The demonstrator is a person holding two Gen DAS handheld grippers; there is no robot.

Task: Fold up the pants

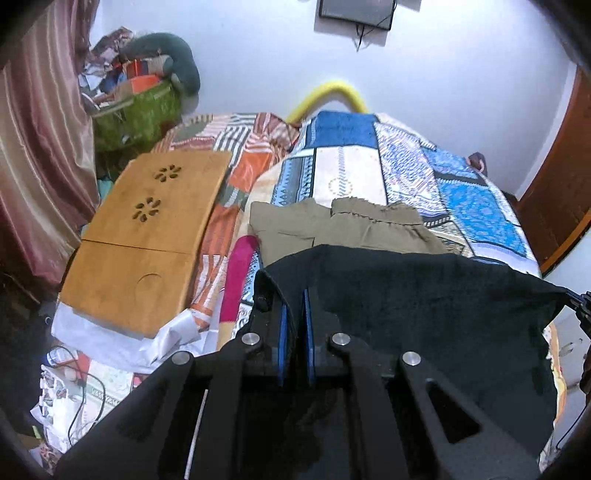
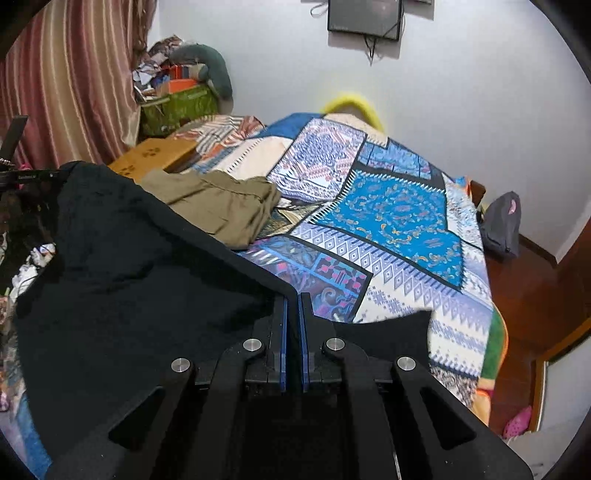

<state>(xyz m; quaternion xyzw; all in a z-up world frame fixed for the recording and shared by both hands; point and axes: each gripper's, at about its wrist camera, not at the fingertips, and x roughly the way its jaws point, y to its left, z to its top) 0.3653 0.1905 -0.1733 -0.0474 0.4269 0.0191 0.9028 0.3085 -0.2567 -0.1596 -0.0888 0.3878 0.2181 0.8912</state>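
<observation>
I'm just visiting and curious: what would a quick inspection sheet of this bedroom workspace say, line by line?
Surface: bed under a patchwork bedspread, blue and white panels.
Job's things: black pants held up by both grippers, stretched between them; olive pants lying crumpled on the bed behind.
Clutter: wooden lap tray on the bed's left side; pink cloth beside it; green bag piled with odds and ends.
Grippers: left gripper shut on the black pants; right gripper shut on them too.
Cables: black cord over papers, lower left.
Surroundings: striped curtain, wall screen, grey backpack on the floor.
</observation>
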